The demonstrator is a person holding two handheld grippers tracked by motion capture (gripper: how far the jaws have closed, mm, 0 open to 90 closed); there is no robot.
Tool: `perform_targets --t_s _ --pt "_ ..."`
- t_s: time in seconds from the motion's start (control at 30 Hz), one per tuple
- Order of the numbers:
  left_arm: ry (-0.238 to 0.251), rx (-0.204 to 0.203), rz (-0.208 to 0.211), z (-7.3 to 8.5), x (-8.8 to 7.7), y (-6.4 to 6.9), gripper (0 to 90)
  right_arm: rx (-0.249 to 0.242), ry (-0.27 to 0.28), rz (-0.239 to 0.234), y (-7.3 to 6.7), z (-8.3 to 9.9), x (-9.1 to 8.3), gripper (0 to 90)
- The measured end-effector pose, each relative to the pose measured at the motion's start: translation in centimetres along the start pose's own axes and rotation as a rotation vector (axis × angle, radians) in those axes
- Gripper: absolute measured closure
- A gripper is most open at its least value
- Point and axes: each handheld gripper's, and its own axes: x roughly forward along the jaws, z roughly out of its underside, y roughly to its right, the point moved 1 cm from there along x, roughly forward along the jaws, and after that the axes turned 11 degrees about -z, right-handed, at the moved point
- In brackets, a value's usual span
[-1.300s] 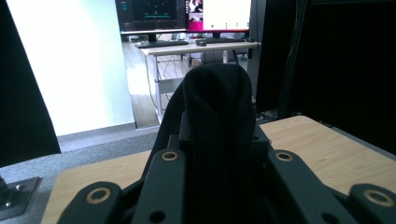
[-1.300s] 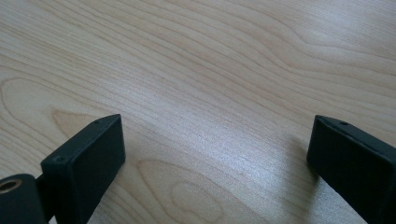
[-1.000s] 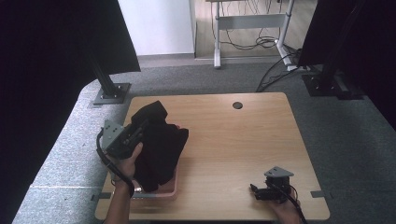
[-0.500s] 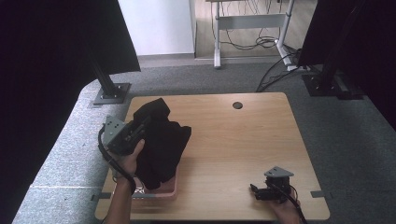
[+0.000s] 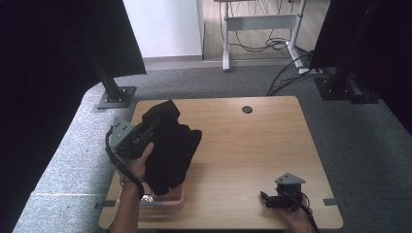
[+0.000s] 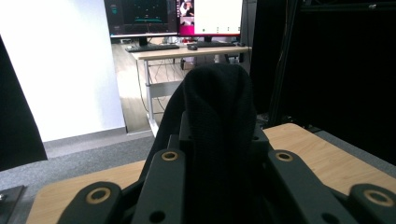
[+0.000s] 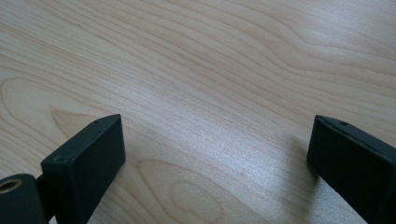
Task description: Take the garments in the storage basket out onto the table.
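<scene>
A black cloth (image 5: 172, 150) hangs bunched over the left front of the wooden table (image 5: 252, 145). My left gripper (image 5: 156, 125) is shut on its upper part, held in a hand above a pink tray (image 5: 170, 201). In the left gripper view the cloth (image 6: 219, 102) rises in a fold between the two jaws of the left gripper (image 6: 217, 140) and hides their tips. The cloth's lower end drapes over the tray and covers most of it. My right gripper (image 5: 266, 199) rests low at the table's right front. There the right gripper (image 7: 215, 144) stands open over bare wood with nothing between its jaws.
A round cable hole (image 5: 247, 109) sits near the table's far edge. A black stand foot (image 5: 115, 97) is on the carpet beyond the far left corner. A desk with monitors (image 6: 187, 46) stands in the background. Bare wood spreads across the table's middle and right.
The left gripper has drifted slightly up and away from me with the cloth still in it. The right gripper has stayed put.
</scene>
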Motion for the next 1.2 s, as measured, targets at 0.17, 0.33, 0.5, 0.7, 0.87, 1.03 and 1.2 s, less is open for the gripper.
perform_targets --t_s 0.17,0.33,0.5,0.7,0.87,1.03,1.2 --pt "-0.004 0.002 0.011 -0.2 0.3 0.6 75.6 0.002 0.000 0.000 0.0 0.0 0.0 3.8" --pt "-0.001 0.010 0.018 -0.4 0.5 1.1 75.6 0.001 0.000 0.000 0.0 0.0 0.0 3.8" --pt "0.000 0.012 0.025 -0.7 0.6 1.5 75.6 0.002 0.000 0.000 0.0 0.0 0.0 4.0" --pt "-0.004 0.023 0.025 -0.8 0.9 2.1 75.6 0.002 0.000 0.000 0.0 0.0 0.0 4.0" --pt "-0.008 0.027 0.030 -0.8 1.2 2.6 75.6 0.001 0.000 0.000 0.0 0.0 0.0 4.0" --pt "-0.009 0.026 0.043 -0.9 1.4 3.0 75.6 0.001 0.000 0.000 0.0 0.0 0.0 4.0" --pt "-0.011 0.021 0.052 -1.0 1.6 3.3 75.6 0.001 0.000 0.000 0.0 0.0 0.0 4.0"
